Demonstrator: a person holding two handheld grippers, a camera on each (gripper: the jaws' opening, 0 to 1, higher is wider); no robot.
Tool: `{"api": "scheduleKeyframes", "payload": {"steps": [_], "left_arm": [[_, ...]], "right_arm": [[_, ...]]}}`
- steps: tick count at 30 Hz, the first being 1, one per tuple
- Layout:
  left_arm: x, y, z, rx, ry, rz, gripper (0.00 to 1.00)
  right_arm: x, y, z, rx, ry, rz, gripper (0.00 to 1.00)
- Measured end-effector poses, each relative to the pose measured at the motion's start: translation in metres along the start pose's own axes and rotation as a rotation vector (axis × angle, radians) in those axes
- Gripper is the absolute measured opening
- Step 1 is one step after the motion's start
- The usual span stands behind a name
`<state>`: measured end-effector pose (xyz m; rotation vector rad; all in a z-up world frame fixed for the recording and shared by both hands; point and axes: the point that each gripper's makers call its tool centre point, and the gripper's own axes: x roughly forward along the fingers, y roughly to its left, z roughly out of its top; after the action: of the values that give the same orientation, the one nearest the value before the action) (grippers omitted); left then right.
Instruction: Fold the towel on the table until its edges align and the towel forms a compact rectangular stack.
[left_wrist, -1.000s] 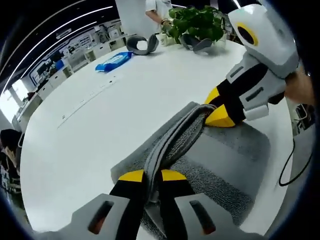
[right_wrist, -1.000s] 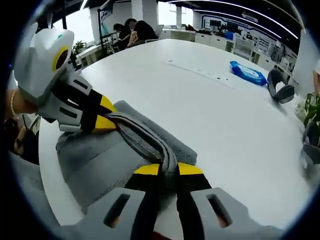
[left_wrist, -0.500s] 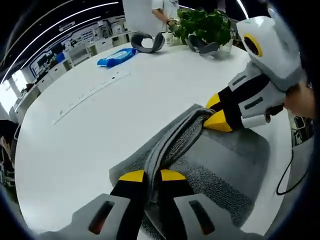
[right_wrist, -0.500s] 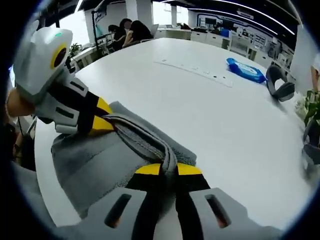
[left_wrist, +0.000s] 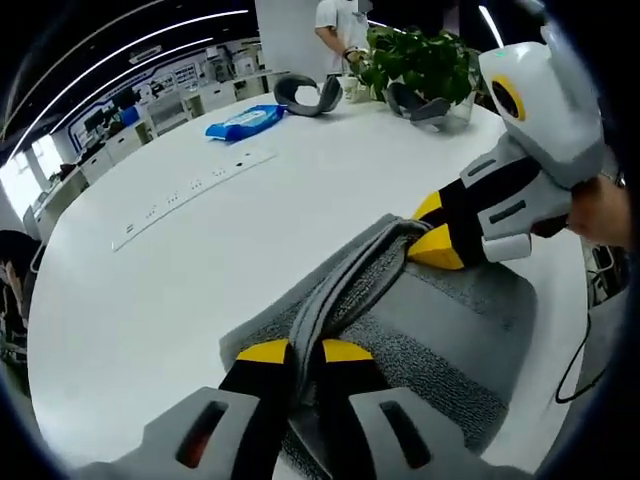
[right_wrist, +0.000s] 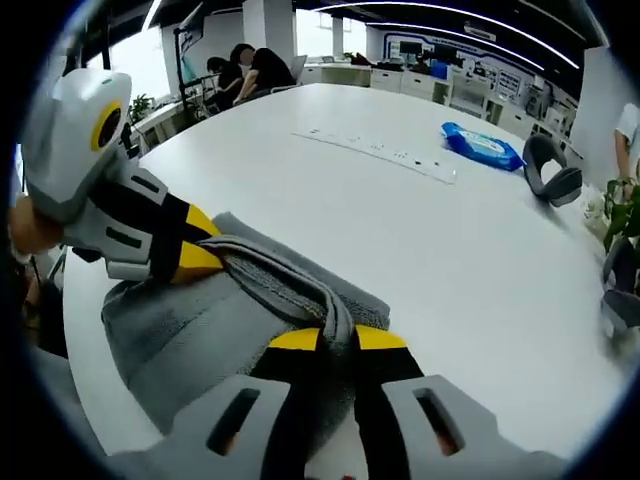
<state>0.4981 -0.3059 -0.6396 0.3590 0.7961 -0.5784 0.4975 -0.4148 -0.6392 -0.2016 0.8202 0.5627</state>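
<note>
1. Here, the grey towel lies on the white surface.
2. The left gripper fingers pinch its raised fold.
3. The right gripper fingers clamp the same fold's other end.

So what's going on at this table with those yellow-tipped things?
A person is folding a grey terry towel on a round white table, using a hand-held gripper in each hand. The left hand-held gripper and the right hand-held gripper are each shut on one end of the same bunched-up edge, which is raised a little above the rest of the towel. The towel lies partly doubled over, not yet a neat stack. A blue packet and a potted plant sit farther back.
</note>
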Motion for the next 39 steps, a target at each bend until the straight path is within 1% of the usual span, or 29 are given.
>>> {"api": "scheduleKeyframes", "payload": {"steps": [1,2,3,4,5,6,7,8,10,11,12,14,15,16,17,18,19,21,23,24,26,27,29,32,33,35,36,38,39], "left_arm": [[-0.003,0.001,0.001,-0.019,0.008,0.024,0.12],[-0.005,0.001,0.002,-0.014,0.009,0.033,0.13],[-0.007,0.003,0.004,-0.006,0.004,0.052,0.15],[-0.010,0.002,0.008,0.008,-0.017,0.061,0.16],[-0.012,0.001,0.010,0.000,-0.031,0.060,0.17],[-0.015,0.000,0.012,-0.035,-0.041,0.057,0.21],[-0.019,-0.001,0.016,-0.079,-0.060,0.063,0.23],[-0.023,0.000,0.019,-0.074,-0.084,0.058,0.24],[-0.037,0.005,0.033,-0.083,-0.178,0.093,0.23],[-0.041,0.005,0.035,-0.093,-0.192,0.094,0.24],[-0.048,0.005,0.039,-0.124,-0.223,0.098,0.26],[-0.058,0.002,0.042,-0.131,-0.256,0.079,0.28],[-0.063,0.001,0.041,-0.134,-0.260,0.077,0.29],[-0.071,-0.002,0.039,-0.156,-0.264,0.070,0.29],[-0.076,-0.004,0.037,-0.173,-0.272,0.058,0.29],[-0.084,-0.007,0.035,-0.190,-0.288,0.049,0.31],[-0.090,-0.008,0.034,-0.191,-0.305,0.050,0.34],[-0.107,-0.012,0.035,-0.215,-0.365,0.044,0.39],[-0.126,-0.019,0.036,-0.261,-0.436,0.020,0.45],[-0.133,-0.022,0.037,-0.284,-0.462,0.008,0.49],[-0.147,-0.031,0.035,-0.349,-0.508,-0.029,0.54],[-0.152,-0.034,0.034,-0.362,-0.519,-0.031,0.56],[-0.164,-0.041,0.032,-0.347,-0.552,-0.034,0.60],[-0.179,-0.043,0.029,-0.347,-0.599,-0.022,0.71],[-0.182,-0.044,0.028,-0.342,-0.613,-0.017,0.79],[-0.184,-0.044,0.023,-0.327,-0.643,-0.011,0.90],[-0.183,-0.045,0.017,-0.313,-0.648,-0.003,0.95],[-0.180,-0.047,0.009,-0.303,-0.634,-0.003,0.99],[-0.180,-0.048,0.006,-0.303,-0.629,-0.004,0.99]], "right_arm": [[-0.003,-0.001,0.001,0.008,0.000,-0.001,0.14],[-0.009,-0.002,0.004,0.013,-0.015,-0.005,0.17],[-0.010,-0.001,0.005,0.014,-0.025,-0.003,0.21],[-0.015,-0.001,0.007,0.021,-0.038,0.000,0.23],[-0.018,0.000,0.007,0.030,-0.038,-0.001,0.23],[-0.022,0.001,0.008,0.037,-0.047,0.003,0.22],[-0.028,0.002,0.013,0.051,-0.077,0.009,0.22],[-0.033,0.003,0.017,0.062,-0.101,0.007,0.23],[-0.045,0.005,0.024,0.070,-0.139,0.008,0.23],[-0.053,0.008,0.030,0.064,-0.168,0.007,0.23],[-0.060,0.009,0.033,0.056,-0.187,0.004,0.23],[-0.077,0.010,0.047,0.048,-0.263,-0.010,0.24],[-0.085,0.011,0.051,0.051,-0.286,-0.013,0.24],[-0.097,0.013,0.055,0.061,-0.325,-0.006,0.24],[-0.104,0.016,0.055,0.074,-0.335,0.000,0.25],[-0.115,0.022,0.052,0.087,-0.348,0.023,0.26],[-0.121,0.024,0.049,0.088,-0.363,0.024,0.27],[-0.137,0.028,0.040,0.083,-0.393,0.009,0.28],[-0.150,0.030,0.033,0.106,-0.420,0.003,0.30],[-0.157,0.030,0.031,0.133,-0.446,0.000,0.32],[-0.166,0.032,0.026,0.171,-0.469,0.001,0.34],[-0.168,0.033,0.023,0.172,-0.469,0.002,0.36],[-0.173,0.038,0.018,0.178,-0.480,0.007,0.40],[-0.182,0.044,0.011,0.184,-0.522,0.005,0.51],[-0.183,0.045,0.009,0.186,-0.531,-0.002,0.58],[-0.186,0.042,0.003,0.186,-0.541,-0.034,0.66],[-0.186,0.040,-0.006,0.180,-0.510,-0.052,0.68],[-0.188,0.038,-0.015,0.166,-0.505,-0.073,0.72],[-0.188,0.036,-0.018,0.169,-0.509,-0.086,0.78]]}}
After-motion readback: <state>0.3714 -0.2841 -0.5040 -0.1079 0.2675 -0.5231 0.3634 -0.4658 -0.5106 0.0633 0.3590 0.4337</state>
